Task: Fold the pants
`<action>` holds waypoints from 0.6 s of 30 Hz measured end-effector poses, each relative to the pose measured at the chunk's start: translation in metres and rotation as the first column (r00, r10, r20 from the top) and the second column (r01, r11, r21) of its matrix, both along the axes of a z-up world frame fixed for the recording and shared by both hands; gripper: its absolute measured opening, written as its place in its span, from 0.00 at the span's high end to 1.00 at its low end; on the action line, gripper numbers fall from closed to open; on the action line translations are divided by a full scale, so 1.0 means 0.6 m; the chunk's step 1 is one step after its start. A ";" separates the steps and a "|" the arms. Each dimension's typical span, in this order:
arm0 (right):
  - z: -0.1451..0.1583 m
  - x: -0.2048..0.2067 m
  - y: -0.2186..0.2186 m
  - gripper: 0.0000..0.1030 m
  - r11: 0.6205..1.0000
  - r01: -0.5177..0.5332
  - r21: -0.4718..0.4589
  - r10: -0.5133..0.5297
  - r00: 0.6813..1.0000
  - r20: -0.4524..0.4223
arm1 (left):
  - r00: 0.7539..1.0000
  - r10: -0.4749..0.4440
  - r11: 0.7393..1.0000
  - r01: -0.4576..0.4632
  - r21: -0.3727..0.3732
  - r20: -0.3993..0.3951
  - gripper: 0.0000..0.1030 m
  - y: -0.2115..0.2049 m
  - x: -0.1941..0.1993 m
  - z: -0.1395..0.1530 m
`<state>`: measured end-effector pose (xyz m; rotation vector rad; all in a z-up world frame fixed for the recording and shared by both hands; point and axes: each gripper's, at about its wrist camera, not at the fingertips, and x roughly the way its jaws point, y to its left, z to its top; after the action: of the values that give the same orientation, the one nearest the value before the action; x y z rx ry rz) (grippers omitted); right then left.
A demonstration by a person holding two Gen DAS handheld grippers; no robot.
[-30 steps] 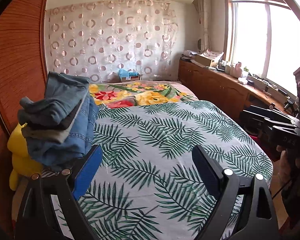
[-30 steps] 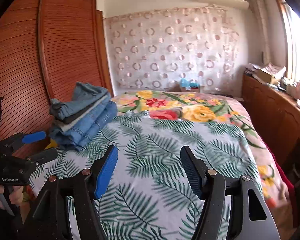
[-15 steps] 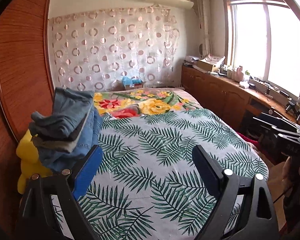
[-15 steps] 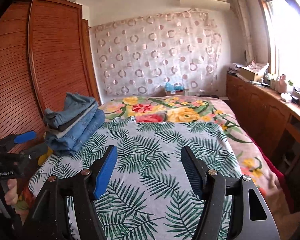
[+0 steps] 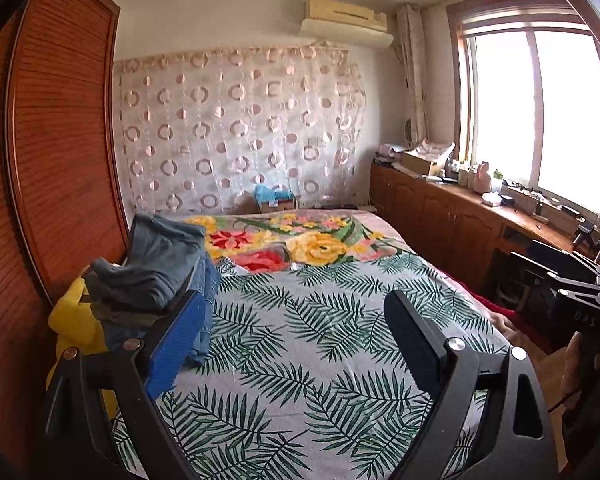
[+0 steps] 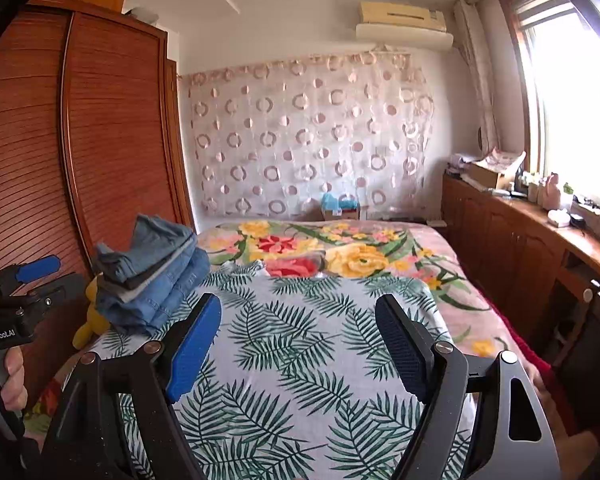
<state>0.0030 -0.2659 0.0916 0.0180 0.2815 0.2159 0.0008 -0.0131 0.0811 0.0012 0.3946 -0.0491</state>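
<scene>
Judging from the neat stack of folded pants (image 6: 152,276) at the left edge of the bed (image 6: 300,360), against the wooden wardrobe (image 6: 112,140), the current fold looks finished and both hands are between garments. The left gripper (image 5: 292,336) stands wide open with nothing between its jaws. The right gripper (image 6: 298,336) is empty too, its jaws opening wider. No unfolded pair is in view, so the next move calls for fetching one. The stack appears to hold about four pairs, though exact layers are hard to separate; two grippers; one yellow plush toy (image 5: 74,320) beneath the stack.
</scene>
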 end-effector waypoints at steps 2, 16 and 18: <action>-0.004 -0.004 0.001 0.21 1.000 0.007 -0.002 -0.007 1.000 0.011 | 1.000 0.002 1.000 -0.002 -0.001 0.005 0.11 0.000 -0.003 0.003; -0.019 -0.010 0.012 0.21 1.000 0.028 -0.014 -0.028 0.999 0.017 | 1.000 0.007 1.000 -0.007 -0.002 0.009 0.11 0.004 -0.005 0.003; -0.018 -0.008 0.012 0.21 1.000 0.026 -0.012 -0.026 1.000 0.015 | 1.000 0.008 1.000 -0.008 -0.001 0.009 0.11 0.004 -0.005 0.003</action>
<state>-0.0018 -0.2588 0.0810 0.0077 0.2676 0.1886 -0.0022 -0.0104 0.0829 -0.0014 0.3853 -0.0414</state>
